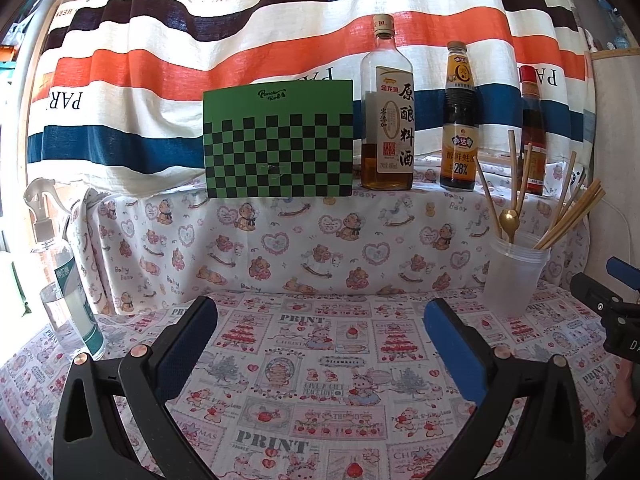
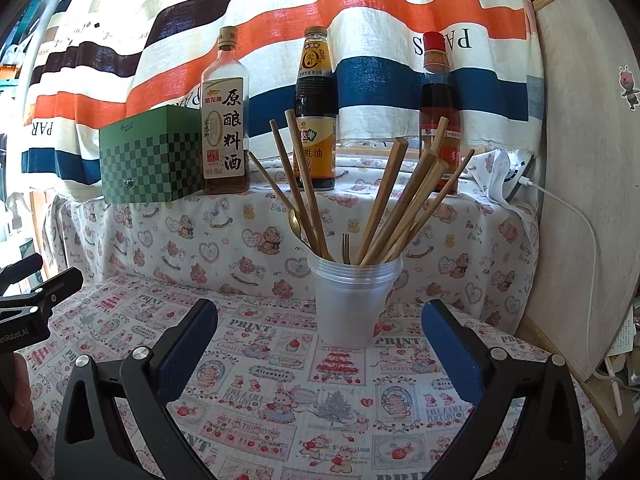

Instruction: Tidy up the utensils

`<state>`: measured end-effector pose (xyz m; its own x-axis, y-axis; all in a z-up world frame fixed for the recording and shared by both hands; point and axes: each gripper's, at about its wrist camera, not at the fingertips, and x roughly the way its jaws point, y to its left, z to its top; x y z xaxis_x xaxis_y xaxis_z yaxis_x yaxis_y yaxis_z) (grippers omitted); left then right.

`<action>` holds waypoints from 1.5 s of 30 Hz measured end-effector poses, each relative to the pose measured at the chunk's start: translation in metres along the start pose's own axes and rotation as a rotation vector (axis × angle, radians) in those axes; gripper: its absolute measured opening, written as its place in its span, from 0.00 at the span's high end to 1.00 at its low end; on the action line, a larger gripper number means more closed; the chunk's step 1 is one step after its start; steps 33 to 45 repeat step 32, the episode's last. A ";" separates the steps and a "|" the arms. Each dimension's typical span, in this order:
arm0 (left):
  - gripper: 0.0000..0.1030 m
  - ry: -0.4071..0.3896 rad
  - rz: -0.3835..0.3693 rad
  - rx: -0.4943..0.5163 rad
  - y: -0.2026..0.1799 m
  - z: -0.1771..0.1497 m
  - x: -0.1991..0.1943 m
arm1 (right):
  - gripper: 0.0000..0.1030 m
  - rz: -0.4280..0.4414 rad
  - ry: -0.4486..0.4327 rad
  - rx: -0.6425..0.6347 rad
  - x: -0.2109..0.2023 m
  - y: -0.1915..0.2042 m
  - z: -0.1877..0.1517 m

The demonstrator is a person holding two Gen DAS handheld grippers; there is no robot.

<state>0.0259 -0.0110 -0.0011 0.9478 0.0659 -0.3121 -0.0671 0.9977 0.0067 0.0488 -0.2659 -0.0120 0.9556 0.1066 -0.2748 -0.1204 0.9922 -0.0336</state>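
A translucent plastic cup (image 2: 352,304) stands on the printed tablecloth and holds several wooden chopsticks (image 2: 404,200), a gold spoon (image 2: 295,222) and a small gold fork (image 2: 345,246). My right gripper (image 2: 320,324) is open just in front of the cup, nothing between its blue pads. In the left wrist view the same cup (image 1: 514,276) sits at the right with the chopsticks (image 1: 568,216) and spoon (image 1: 509,218) in it. My left gripper (image 1: 320,322) is open over bare cloth, left of the cup. The right gripper (image 1: 616,300) shows at that view's right edge.
On a cloth-covered ledge behind stand a green checkered box (image 1: 278,140), a cooking wine bottle (image 1: 387,120), an oyster sauce bottle (image 1: 459,128) and a red-capped bottle (image 1: 532,128). A spray bottle (image 1: 60,272) stands at the left. A wooden board (image 2: 580,160) and white cable (image 2: 576,216) border the right.
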 end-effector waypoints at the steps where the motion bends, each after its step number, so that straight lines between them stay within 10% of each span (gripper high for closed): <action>1: 0.00 0.000 0.000 -0.001 0.000 0.000 0.000 | 0.00 0.001 0.000 -0.002 0.000 0.000 0.000; 45: 0.00 0.001 -0.010 0.007 -0.002 -0.001 0.000 | 0.00 -0.006 0.007 0.005 0.001 -0.002 0.000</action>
